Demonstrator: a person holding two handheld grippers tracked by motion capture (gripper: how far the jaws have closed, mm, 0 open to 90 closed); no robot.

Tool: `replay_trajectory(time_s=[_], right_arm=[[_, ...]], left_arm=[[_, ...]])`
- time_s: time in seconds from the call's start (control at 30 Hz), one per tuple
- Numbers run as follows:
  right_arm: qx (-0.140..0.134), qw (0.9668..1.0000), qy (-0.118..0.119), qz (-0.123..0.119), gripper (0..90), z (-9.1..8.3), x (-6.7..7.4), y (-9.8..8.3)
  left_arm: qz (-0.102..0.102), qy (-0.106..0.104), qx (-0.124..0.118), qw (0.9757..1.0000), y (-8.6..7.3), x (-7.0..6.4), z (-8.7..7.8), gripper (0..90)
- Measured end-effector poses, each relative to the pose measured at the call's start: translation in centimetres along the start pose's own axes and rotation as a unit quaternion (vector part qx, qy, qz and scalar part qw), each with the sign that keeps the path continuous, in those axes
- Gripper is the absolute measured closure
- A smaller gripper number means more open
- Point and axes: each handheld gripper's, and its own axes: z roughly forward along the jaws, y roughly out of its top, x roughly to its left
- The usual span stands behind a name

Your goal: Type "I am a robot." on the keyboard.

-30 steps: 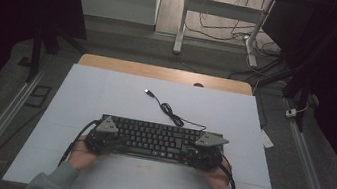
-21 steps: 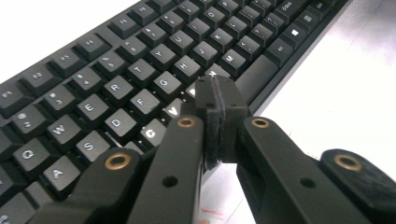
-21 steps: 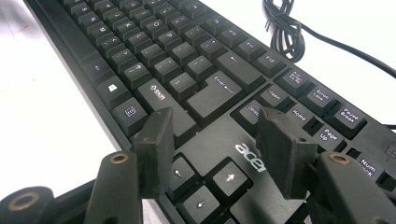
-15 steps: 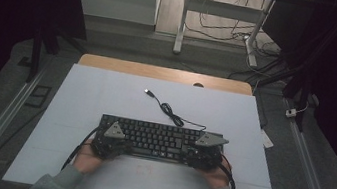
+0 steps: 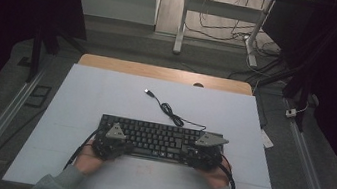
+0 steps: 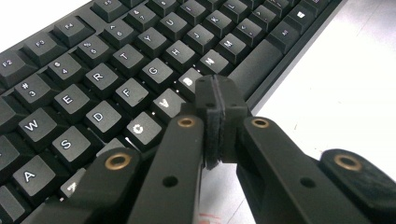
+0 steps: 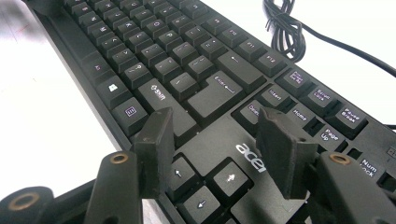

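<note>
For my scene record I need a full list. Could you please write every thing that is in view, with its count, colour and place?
keyboard: one, black, on the near middle of the mat, lying flat.
keyboard cable: one, black, partly coiled behind the keyboard, its USB plug loose on the mat.
mat: one, pale blue-white, covering most of the table.
table: one, wooden, far edge showing behind the mat.
left gripper: one, black, jaws shut on nothing, tip over the keyboard's near edge close to the B key.
right gripper: one, black, jaws open, over the arrow keys.
hands: two, at the near edge, grey sleeves.
</note>
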Motion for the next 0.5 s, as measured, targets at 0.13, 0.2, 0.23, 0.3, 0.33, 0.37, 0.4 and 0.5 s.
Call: replay_trajectory(time_s=[0.13, 0.2, 0.23, 0.3, 0.33, 0.37, 0.4, 0.5], right_arm=[[0.0, 1.0, 0.0, 0.0, 46.7, 0.01, 0.01, 0.0], [0.0, 1.0, 0.0, 0.0, 46.7, 0.02, 0.0, 0.0], [0.0, 1.0, 0.0, 0.0, 46.7, 0.02, 0.0, 0.0], [0.0, 1.0, 0.0, 0.0, 46.6, 0.02, 0.0, 0.0], [0.0, 1.0, 0.0, 0.0, 46.7, 0.01, 0.01, 0.0], [0.0, 1.0, 0.0, 0.0, 46.7, 0.0, 0.01, 0.01], [-0.001, 1.0, 0.0, -0.001, 46.7, -0.01, 0.01, 0.01], [-0.001, 1.0, 0.0, 0.0, 46.7, -0.05, -0.04, 0.0]], left_arm=[[0.0, 0.0, 0.0, 1.0, -0.02, 0.02, 0.06, 88.5], [0.003, 0.003, 0.005, 1.0, -0.09, 0.0, 0.27, 88.6], [0.002, 0.001, 0.002, 1.0, -0.13, 0.0, 0.32, 88.6], [0.002, 0.001, 0.001, 1.0, -0.09, -0.01, 0.28, 88.6], [0.004, 0.004, 0.002, 1.0, -0.08, -0.02, 0.21, 88.6], [0.002, 0.007, 0.0, 1.0, -0.07, -0.08, 0.15, 88.6], [0.003, 0.009, -0.004, 0.9999, -0.04, -0.05, 0.01, 88.6], [-0.002, 0.011, -0.019, 0.9997, 0.14, 0.16, -0.65, 88.6]])
